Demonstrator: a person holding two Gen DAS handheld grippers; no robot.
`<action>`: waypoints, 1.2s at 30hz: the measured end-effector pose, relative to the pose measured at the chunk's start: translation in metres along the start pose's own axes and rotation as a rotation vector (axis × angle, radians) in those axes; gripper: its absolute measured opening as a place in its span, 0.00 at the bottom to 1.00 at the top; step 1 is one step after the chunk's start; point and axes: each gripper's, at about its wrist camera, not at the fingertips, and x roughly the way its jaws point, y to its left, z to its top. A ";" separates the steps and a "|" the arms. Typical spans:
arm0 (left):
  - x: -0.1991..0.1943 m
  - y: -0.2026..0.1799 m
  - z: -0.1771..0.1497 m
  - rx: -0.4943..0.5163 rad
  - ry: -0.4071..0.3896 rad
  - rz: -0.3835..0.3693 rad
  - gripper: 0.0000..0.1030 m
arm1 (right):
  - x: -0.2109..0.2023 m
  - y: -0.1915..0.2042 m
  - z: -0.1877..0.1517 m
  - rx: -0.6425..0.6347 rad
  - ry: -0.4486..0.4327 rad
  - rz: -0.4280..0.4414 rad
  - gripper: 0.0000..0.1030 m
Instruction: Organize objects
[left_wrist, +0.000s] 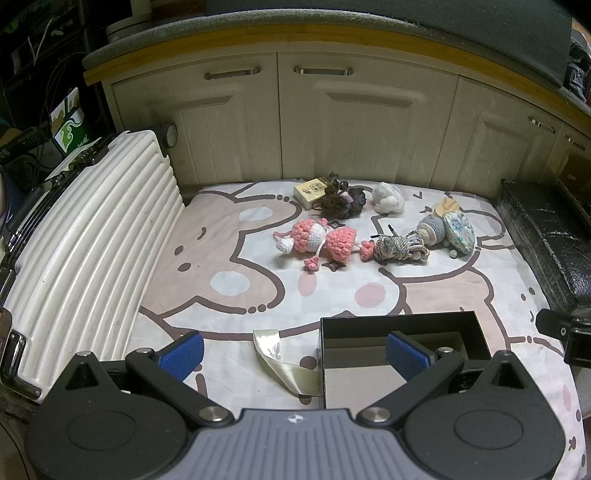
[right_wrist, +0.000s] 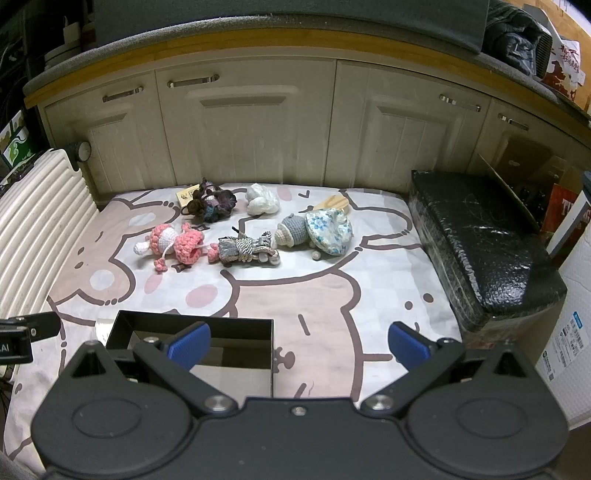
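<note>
Left gripper (left_wrist: 293, 350) was spread wide with nothing between its blue pads, hovering low over the near edge of a cartoon-print sheet (left_wrist: 229, 221); its right pad sat above the open black box (left_wrist: 400, 325). Right gripper (right_wrist: 299, 345) was likewise wide and empty, its left pad over the same box (right_wrist: 195, 325), which stood on the sheet between the two grippers and appeared to hold nothing. A curled strip of clear film (left_wrist: 275, 356) lay just beside the box on its left. A white ribbed suitcase (left_wrist: 88, 251) bordered the sheet on the left, a black wrapped block (right_wrist: 480, 240) on the right. Further out, well apart from the box, the small items lay clustered mid-sheet: a pink crochet doll (right_wrist: 173, 243), touching it a grey rope-bound bundle (right_wrist: 245, 249), then a grey crochet figure (right_wrist: 291, 230) against a blue floral pouch (right_wrist: 328, 230). Behind these lay a dark knitted clump (right_wrist: 212, 203) partly over a small tan card box (left_wrist: 310, 192), a white lumpy object (right_wrist: 260, 199), and a pale wooden piece (right_wrist: 332, 203). Cream cabinet doors (right_wrist: 258, 129) closed the far side.
</note>
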 end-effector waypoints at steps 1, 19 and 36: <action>0.000 0.000 0.000 0.000 0.000 0.000 1.00 | 0.000 0.000 0.000 0.000 0.000 0.000 1.00; 0.000 0.001 0.001 0.003 0.003 -0.005 1.00 | 0.001 -0.002 0.000 0.004 0.001 -0.001 1.00; -0.002 0.000 -0.002 0.030 0.002 -0.033 1.00 | 0.001 -0.001 -0.001 0.007 0.001 -0.003 1.00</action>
